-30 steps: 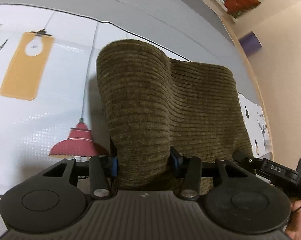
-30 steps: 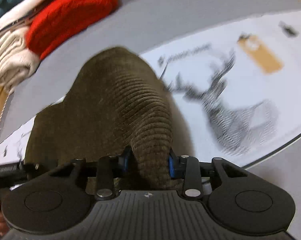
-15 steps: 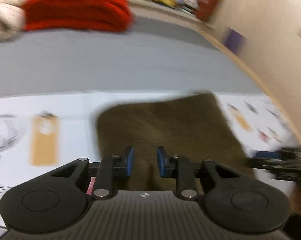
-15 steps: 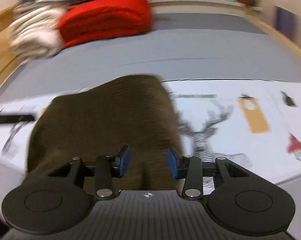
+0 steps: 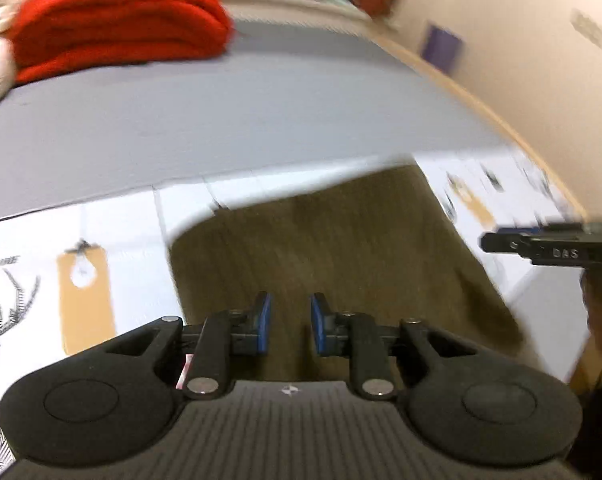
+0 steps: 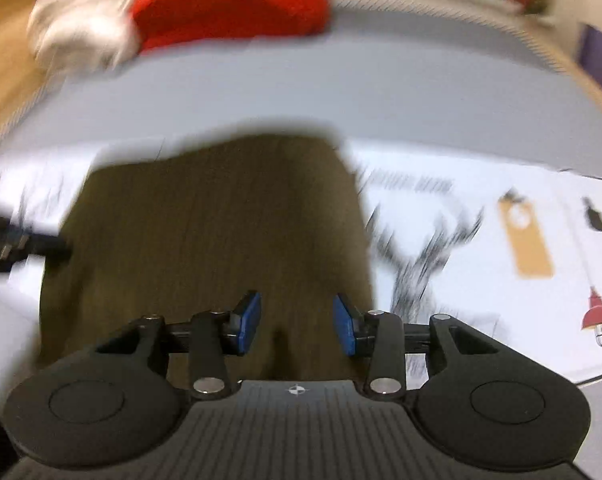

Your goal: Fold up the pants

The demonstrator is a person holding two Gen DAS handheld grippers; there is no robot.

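Just ahead of the left claw (image 5: 288, 322), the olive-brown corduroy pants (image 5: 341, 264) lie folded flat on a white printed mat (image 5: 121, 224), the cloth running under and beyond both pairs of blue-padded fingers. The left claw stands parted with nothing between its pads; the right claw (image 6: 297, 322) is spread wider, likewise empty, above the near edge of the same pants (image 6: 213, 240). Motion blur smears both views: the corduroy ribbing cannot be made out, the mat's stag drawing (image 6: 429, 256) right of the right claw is streaked, and the near hem of the pants is hidden behind each claw's black body. The right claw enters the left view only as a dark bar cut off at the frame edge. A second ago both claws were clamped on raised humps of the cloth; half a second ago they had let go, and now the fabric lies flatter and both claws sit higher and farther back. The mat covers a grey bed (image 5: 221, 112); far beyond the claws sit a folded red blanket (image 5: 117, 24) and cream bedding (image 6: 81, 28), beside a beige wall (image 5: 521, 40).
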